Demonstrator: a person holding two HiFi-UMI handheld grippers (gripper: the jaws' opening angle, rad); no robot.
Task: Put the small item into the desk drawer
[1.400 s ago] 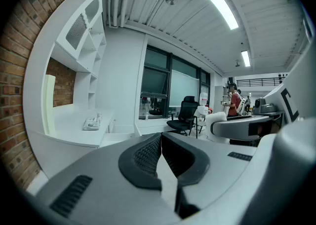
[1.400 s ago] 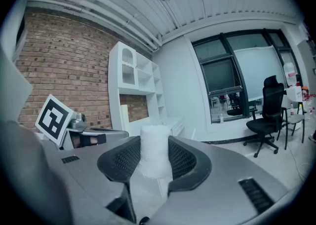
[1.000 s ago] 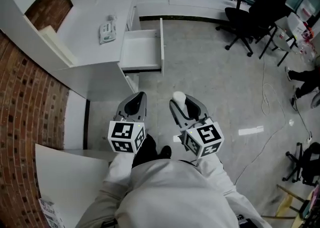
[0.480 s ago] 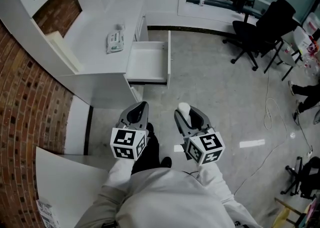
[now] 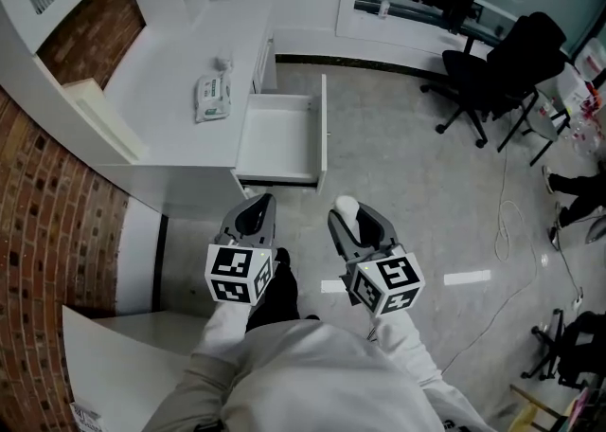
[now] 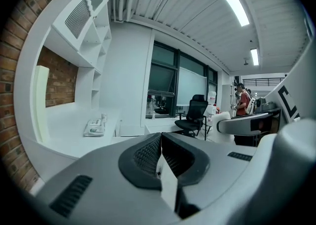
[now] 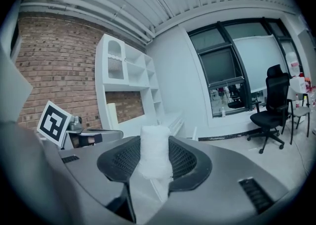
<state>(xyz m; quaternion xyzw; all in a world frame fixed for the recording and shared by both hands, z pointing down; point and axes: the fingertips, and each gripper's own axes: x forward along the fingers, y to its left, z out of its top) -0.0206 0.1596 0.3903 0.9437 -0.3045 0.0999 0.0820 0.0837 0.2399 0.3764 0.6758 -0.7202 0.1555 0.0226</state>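
At the front of the white counter point(image 5: 170, 127), one drawer point(image 5: 276, 136) is shown pulled out over the grey floor point(image 5: 407, 193), and its bare white bottom is exposed throughout. On the counter top, just beside the drawer's rear corner, one flat packet point(image 5: 212, 99) is laid. Nearer the viewer, well apart from the drawer, two tools are held side by side above the floor. The left tool point(image 5: 256, 207) is seen with its jaws brought together and nothing gripped between them. The right tool point(image 5: 356, 220) is closed on one small white item point(image 7: 154, 150), a roughly cylindrical, wrapped-looking piece that is clamped upright between the ribbed pads, with its rounded top standing above them. The item is thus carried in the right tool, outside the drawer.
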